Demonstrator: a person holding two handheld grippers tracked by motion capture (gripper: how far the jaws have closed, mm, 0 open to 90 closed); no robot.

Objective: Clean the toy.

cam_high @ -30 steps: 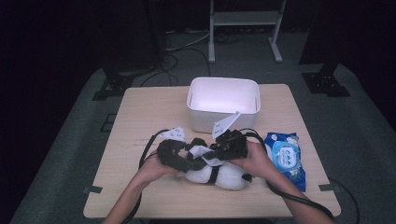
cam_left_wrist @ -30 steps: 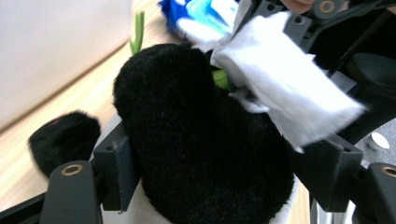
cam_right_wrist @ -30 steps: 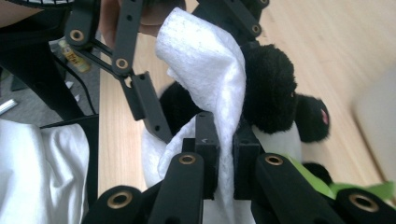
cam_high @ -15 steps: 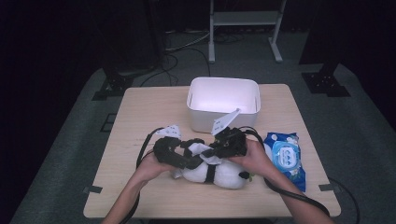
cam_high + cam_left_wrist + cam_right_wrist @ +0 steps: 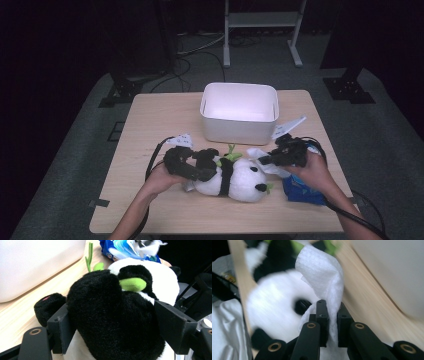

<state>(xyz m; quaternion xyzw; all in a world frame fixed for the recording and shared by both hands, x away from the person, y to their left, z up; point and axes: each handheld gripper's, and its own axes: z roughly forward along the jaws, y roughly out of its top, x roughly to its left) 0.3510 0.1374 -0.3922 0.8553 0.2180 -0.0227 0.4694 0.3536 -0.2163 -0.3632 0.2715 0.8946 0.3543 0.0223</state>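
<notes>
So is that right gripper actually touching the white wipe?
Touching. In the right gripper view the right gripper has its jaws closed on the wipe, both pads pressing the sheet between them.

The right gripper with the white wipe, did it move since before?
Yes. The right gripper, shut on the white wipe, has slid rightward off the panda, away from the white bin and over the blue wipes pack.

Both forearms are bare, and each hand carries a black tool (image 5: 192, 165) (image 5: 282, 155) with blocky matt jaws, brass-ringed screw holes, a trailing black cable and a pale three-cornered top plate.
</notes>
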